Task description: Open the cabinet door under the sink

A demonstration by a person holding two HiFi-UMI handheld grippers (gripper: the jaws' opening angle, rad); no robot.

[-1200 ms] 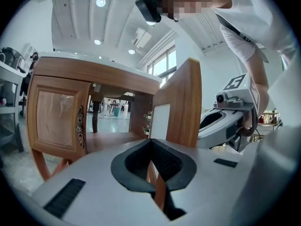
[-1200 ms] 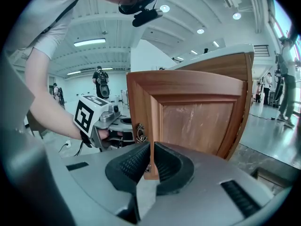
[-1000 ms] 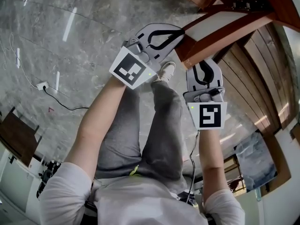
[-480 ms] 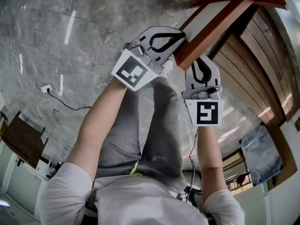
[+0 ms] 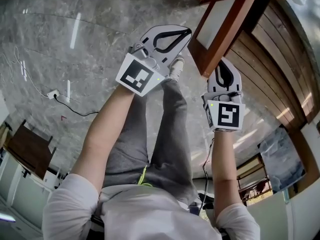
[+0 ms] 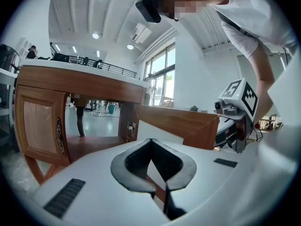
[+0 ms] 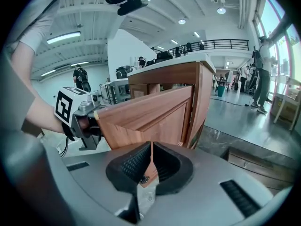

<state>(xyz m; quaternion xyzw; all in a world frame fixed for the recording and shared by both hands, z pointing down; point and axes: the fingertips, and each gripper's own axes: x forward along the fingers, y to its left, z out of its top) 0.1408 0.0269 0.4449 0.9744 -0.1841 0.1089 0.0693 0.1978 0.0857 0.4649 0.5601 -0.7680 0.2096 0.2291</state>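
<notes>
The wooden cabinet door (image 5: 233, 25) stands swung out from the cabinet, its white inner panel facing up in the head view. My left gripper (image 5: 186, 31) is shut, with its tips against the door's free edge. In the left gripper view its pads (image 6: 151, 141) meet in front of the door's inner side (image 6: 174, 121). My right gripper (image 5: 223, 63) is on the outer face (image 7: 150, 117) at the lower corner. A thin wood-coloured strip sits between its closed pads (image 7: 151, 145), above the ornate handle (image 7: 145, 178).
A second cabinet door (image 6: 40, 126) with an ornate handle stays shut at the left. The white countertop (image 7: 174, 62) overhangs the cabinet. My legs and a shoe (image 5: 176, 66) stand just below the door. A cable and socket (image 5: 52, 93) lie on the marble floor.
The door has swung further out from the cabinet. Both grippers have moved with it, the right one a little to the right and down.
</notes>
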